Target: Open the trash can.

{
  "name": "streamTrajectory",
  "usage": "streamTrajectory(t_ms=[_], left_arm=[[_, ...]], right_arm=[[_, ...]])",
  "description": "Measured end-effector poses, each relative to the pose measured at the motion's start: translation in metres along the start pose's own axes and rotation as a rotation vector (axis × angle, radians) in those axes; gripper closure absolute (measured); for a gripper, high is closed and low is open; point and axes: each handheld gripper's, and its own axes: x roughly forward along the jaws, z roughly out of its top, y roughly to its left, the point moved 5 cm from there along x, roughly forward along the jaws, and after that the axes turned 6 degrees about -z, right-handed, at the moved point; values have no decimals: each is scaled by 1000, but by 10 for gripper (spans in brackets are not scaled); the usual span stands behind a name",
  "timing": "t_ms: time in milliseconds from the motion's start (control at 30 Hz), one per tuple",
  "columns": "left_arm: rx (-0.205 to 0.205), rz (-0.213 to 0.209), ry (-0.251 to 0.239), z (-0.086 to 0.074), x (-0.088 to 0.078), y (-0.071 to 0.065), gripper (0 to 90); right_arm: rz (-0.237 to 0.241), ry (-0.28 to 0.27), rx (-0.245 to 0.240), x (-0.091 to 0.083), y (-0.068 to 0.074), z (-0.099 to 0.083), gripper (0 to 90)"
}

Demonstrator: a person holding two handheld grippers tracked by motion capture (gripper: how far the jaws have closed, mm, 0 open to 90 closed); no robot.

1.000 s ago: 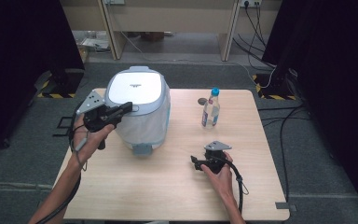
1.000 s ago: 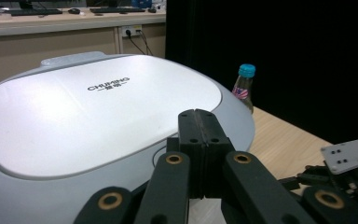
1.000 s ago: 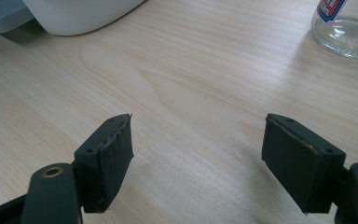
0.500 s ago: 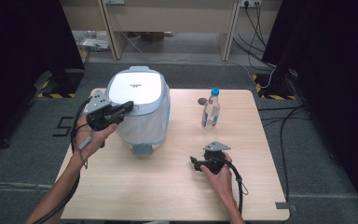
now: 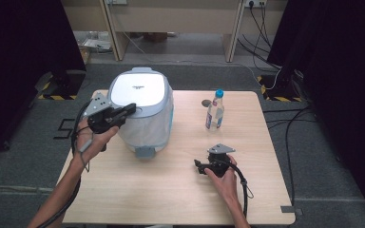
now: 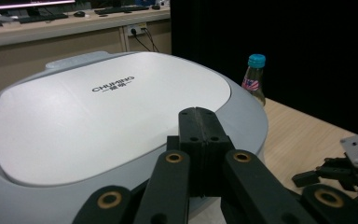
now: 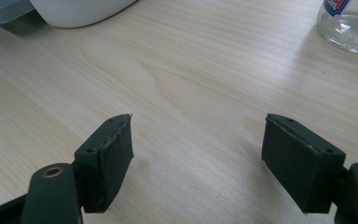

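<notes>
A white and grey rice cooker stands with its lid down on the left half of the wooden table. My left gripper is held at the cooker's left side, its jaws shut with nothing between them. In the left gripper view the shut tips hover just over the front rim of the lid; whether they touch it I cannot tell. My right gripper rests low on the table right of centre, pointing left. Its jaws stand open over bare wood.
A clear bottle with a blue cap stands upright behind the right gripper; its base is at the top right of the right gripper view. A small dark round thing lies beside the bottle. Cables run across the floor around the table.
</notes>
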Motion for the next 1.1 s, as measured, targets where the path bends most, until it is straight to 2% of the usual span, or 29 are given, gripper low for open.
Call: streamTrajectory(t_ms=[167,233,267,300,333,367,400,433,467,500,633,700,767,900,1100], left_arm=[[27,13,22,1,0,-2,897],[10,6,10,1,-1,-1,897],[23,16,8,0,0,-2,897],[56,36,17,1,0,-4,897],[58,40,26,2,0,-5,896],[60,42,59,6,1,-4,895],[60,42,59,6,1,-4,893],[84,56,75,8,2,-4,893],[88,58,84,9,2,-4,890],[101,78,95,10,1,-3,883],[77,61,80,8,0,-3,892],[85,74,73,6,-1,-4,894],[78,68,82,7,-1,-4,895],[66,50,61,4,-2,-2,896],[124,84,102,6,0,-6,897]], right_arm=[[-1,0,-1,0,0,0,249],[-3,-2,-3,0,0,0,250],[-5,-2,-6,0,0,0,249],[-5,2,-7,0,0,0,249],[-4,1,-12,0,0,0,249],[-3,2,-4,0,0,0,249],[-3,2,-4,0,0,0,249],[-4,2,-4,0,-1,0,249],[-5,0,-2,0,-1,0,249],[-5,1,-6,0,-1,0,249],[-7,1,-5,0,0,0,249],[-7,2,-4,0,0,0,249],[-9,2,-6,0,0,0,249],[-8,6,-2,0,0,-1,249],[-6,10,-2,1,-1,-1,253]])
